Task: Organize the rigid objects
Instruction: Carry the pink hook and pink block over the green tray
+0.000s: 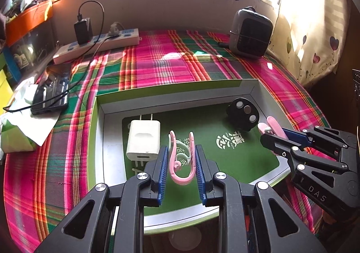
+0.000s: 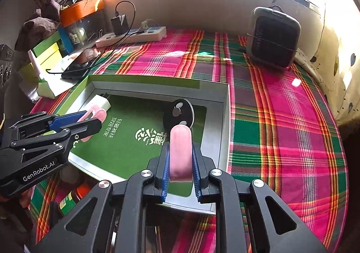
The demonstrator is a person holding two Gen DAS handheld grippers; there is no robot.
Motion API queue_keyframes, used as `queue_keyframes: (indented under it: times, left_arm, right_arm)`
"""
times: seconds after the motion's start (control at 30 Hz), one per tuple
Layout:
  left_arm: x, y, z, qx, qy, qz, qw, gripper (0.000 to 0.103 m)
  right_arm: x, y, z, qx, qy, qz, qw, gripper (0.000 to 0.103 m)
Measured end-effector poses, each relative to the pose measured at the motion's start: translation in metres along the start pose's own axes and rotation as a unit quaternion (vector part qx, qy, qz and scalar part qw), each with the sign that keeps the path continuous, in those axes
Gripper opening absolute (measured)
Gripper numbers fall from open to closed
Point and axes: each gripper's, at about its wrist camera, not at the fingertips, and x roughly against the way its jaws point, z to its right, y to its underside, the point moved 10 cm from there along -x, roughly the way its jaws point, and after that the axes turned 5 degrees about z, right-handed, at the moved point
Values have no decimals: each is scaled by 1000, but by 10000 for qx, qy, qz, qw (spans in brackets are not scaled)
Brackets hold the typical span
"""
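A: Both grippers tilt steeply down over the green box point(image 1: 101, 104). The left gripper point(image 1: 181, 163) is clamped on a pink clip point(image 1: 180, 163).

B: Yep, and the right gripper point(image 2: 180, 163) pinches a pink clip too, by the box's right wall.
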Motion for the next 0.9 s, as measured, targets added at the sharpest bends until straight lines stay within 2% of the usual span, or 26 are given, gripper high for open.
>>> queue_keyframes:
  times: [0.37, 0.63, 0.9]
  left_arm:
    - [-14, 3, -2, -71, -80, -117, 9999, 22]
    - [-16, 0, -11, 0, -201, -111, 9997, 22]
    - [-15, -1, -19, 80, -300, -79, 9995, 22]
  right_arm:
    - [-20, -1, -1, 36, 9, -157, 9999, 19]
    - [-24, -4, 3, 79, 119, -120, 9998, 19]
    - [-23, -6, 5, 326, 455, -14, 9984, 19]
